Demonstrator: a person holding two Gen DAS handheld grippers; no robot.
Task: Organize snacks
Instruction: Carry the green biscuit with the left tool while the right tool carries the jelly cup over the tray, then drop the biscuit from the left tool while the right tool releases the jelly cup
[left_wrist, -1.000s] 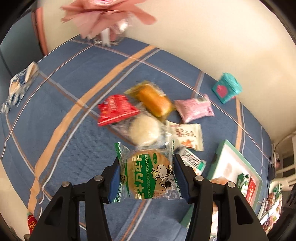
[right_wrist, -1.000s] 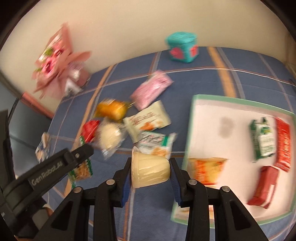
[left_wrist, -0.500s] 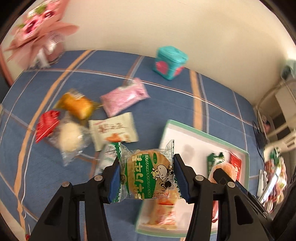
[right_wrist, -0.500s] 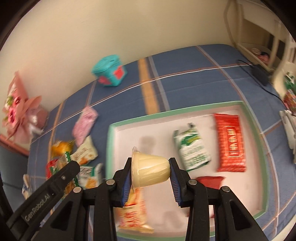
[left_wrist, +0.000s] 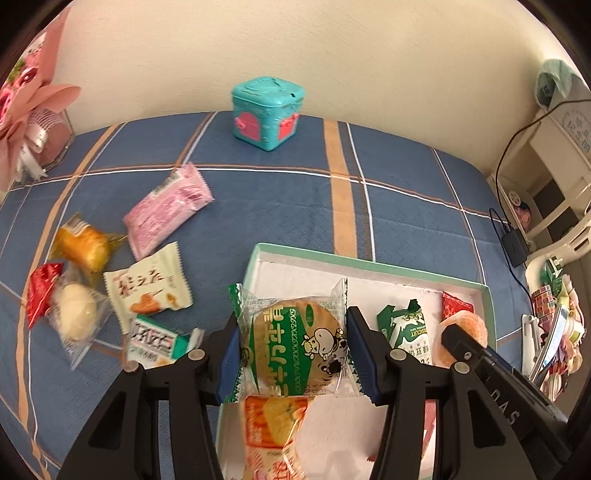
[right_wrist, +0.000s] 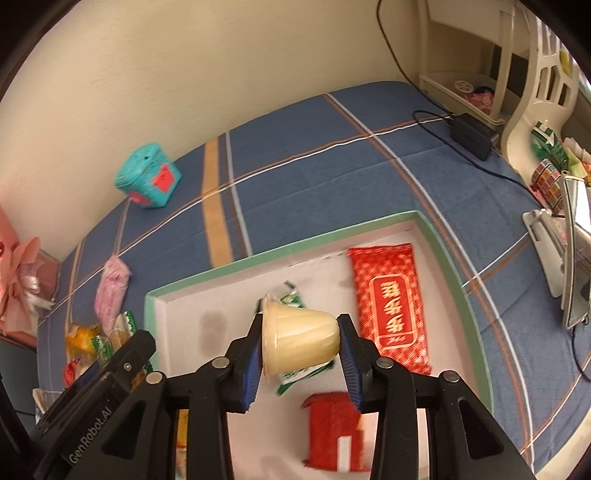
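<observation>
Transfer step: both snacks carried over the tray

Left gripper holds a round biscuit pack, its jaws pinching the wrapper by both side edges. Right gripper holds a jelly cup lying on its side, jaws pressed against rim and base. Both items hang above the tray, which lies on the plaid bed cover.

Step in hand, as judged: delivery into the tray. The next move calls for lowering each item over a bare patch of tray floor, then spreading the jaws. The cup may roll once freed; set it low.

Count in the tray, right view: one long red pack, one short red pack, one green pack partly hidden behind the cup. The left view adds one orange pack.

Count loose on the bed cover, left view: six wrapped snacks.

One teal box stands by the wall.
</observation>
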